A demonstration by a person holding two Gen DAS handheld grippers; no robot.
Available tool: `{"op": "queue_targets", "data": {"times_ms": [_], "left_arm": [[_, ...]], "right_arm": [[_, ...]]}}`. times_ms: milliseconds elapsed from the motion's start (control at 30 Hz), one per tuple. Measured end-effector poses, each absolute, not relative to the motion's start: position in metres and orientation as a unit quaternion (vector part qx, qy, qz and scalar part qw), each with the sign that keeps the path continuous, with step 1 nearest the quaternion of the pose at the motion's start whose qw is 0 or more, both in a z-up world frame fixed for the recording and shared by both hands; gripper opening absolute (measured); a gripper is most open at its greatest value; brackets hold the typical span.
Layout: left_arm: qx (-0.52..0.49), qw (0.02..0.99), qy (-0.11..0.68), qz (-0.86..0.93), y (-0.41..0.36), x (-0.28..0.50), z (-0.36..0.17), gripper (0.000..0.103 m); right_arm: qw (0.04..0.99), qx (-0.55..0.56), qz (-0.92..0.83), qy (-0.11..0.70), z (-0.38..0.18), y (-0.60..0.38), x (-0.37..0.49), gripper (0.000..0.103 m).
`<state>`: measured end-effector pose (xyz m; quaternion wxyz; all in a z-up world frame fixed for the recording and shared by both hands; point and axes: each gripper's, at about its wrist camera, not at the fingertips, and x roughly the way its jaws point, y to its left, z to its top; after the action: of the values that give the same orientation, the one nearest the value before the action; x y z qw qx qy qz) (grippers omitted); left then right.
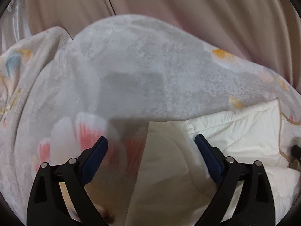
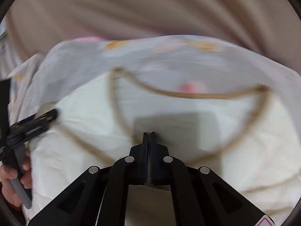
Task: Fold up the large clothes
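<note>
A cream quilted garment [image 1: 244, 131] with tan trim [image 2: 188, 95] lies spread over a pale fleece blanket [image 1: 141, 66] printed with pink and orange flowers. My left gripper [image 1: 151, 138] is open, its blue pads [image 1: 94, 158] wide apart just above the blanket's edge and the cream cloth. It also shows side-on in the right wrist view as the left gripper [image 2: 53, 114], held by a person's hand [image 2: 11, 179]. My right gripper [image 2: 148, 133] is shut over the cream garment [image 2: 90, 109], beside a run of trim. Motion blur hides whether cloth is pinched between its pads.
Beige draped fabric [image 1: 188, 3] fills the background behind the blanket [image 2: 150, 56]. A small dark object [image 1: 295, 150] sits at the right edge of the left wrist view, on the cream cloth.
</note>
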<state>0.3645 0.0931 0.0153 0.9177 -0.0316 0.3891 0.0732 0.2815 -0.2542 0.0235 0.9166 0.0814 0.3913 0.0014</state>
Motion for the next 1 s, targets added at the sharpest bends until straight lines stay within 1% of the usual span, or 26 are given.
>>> {"op": "queue_targets", "data": {"times_ms": [67,100,133,200,267,333,367,400,433,500,533,567,600,667,733,767,867,900,933,1000], "left_arm": [[-0.033,0.928,0.369,0.043,0.091,0.34,0.031,0.088],[-0.036,0.932,0.361,0.023,0.087,0.326,0.039,0.088],[-0.034,0.935,0.352,-0.004,0.08,0.309,0.047,0.088],[-0.013,0.934,0.352,-0.05,0.06,0.283,0.053,0.089],[0.031,0.928,0.364,-0.077,0.04,0.259,0.046,0.089],[0.077,0.918,0.381,-0.082,0.026,0.244,0.029,0.089],[0.088,0.914,0.389,-0.076,0.027,0.241,0.019,0.09],[0.086,0.91,0.398,-0.072,0.032,0.239,0.011,0.09],[0.075,0.909,0.403,-0.073,0.038,0.235,0.009,0.09],[0.057,0.91,0.407,-0.061,0.052,0.233,0.011,0.09],[0.058,0.911,0.406,-0.047,0.057,0.234,0.013,0.09],[0.06,0.911,0.406,-0.041,0.059,0.233,0.014,0.09],[0.062,0.91,0.407,-0.039,0.06,0.23,0.014,0.09],[0.062,0.91,0.408,-0.033,0.061,0.225,0.01,0.09],[0.059,0.911,0.407,-0.03,0.064,0.223,0.007,0.092],[0.055,0.911,0.408,-0.029,0.067,0.221,0.006,0.092],[0.057,0.908,0.414,-0.018,0.078,0.206,0.011,0.092],[0.056,0.907,0.417,-0.022,0.084,0.197,0.013,0.091],[0.051,0.906,0.42,-0.027,0.093,0.183,0.017,0.09],[0.039,0.899,0.434,-0.046,0.109,0.15,0.02,0.09]], "right_arm": [[0.924,0.104,-0.012,0.367,0.038,-0.291,0.243,0.004],[0.927,0.108,-0.014,0.358,0.044,-0.304,0.225,0.01],[0.929,0.112,-0.013,0.352,0.049,-0.317,0.209,0.014],[0.928,0.117,0.007,0.354,0.05,-0.327,0.181,0.014],[0.924,0.109,0.014,0.367,0.042,-0.335,0.159,0.014],[0.922,0.075,-0.01,0.381,0.029,-0.336,0.143,0.008],[0.92,0.063,-0.028,0.386,0.019,-0.339,0.134,0.008],[0.917,0.065,-0.041,0.391,0.01,-0.351,0.122,0.003],[0.916,0.083,-0.044,0.39,0.005,-0.367,0.111,0.0],[0.914,0.13,-0.055,0.381,0.007,-0.392,0.088,0.0],[0.913,0.145,-0.067,0.376,0.012,-0.398,0.076,0.004],[0.915,0.148,-0.072,0.367,0.017,-0.397,0.067,0.011],[0.921,0.147,-0.061,0.356,0.024,-0.393,0.055,0.014],[0.927,0.131,-0.04,0.35,0.029,-0.381,0.041,0.014],[0.919,0.098,-0.054,0.377,0.01,-0.367,0.047,0.017],[0.914,0.092,-0.059,0.39,-0.002,-0.365,0.053,0.016],[0.911,0.133,-0.065,0.386,0.003,-0.377,0.034,0.016],[0.911,0.139,-0.075,0.381,0.009,-0.377,0.023,0.019],[0.911,0.147,-0.076,0.377,0.013,-0.375,0.01,0.028],[0.913,0.166,-0.066,0.367,0.022,-0.374,-0.024,0.029]]}}
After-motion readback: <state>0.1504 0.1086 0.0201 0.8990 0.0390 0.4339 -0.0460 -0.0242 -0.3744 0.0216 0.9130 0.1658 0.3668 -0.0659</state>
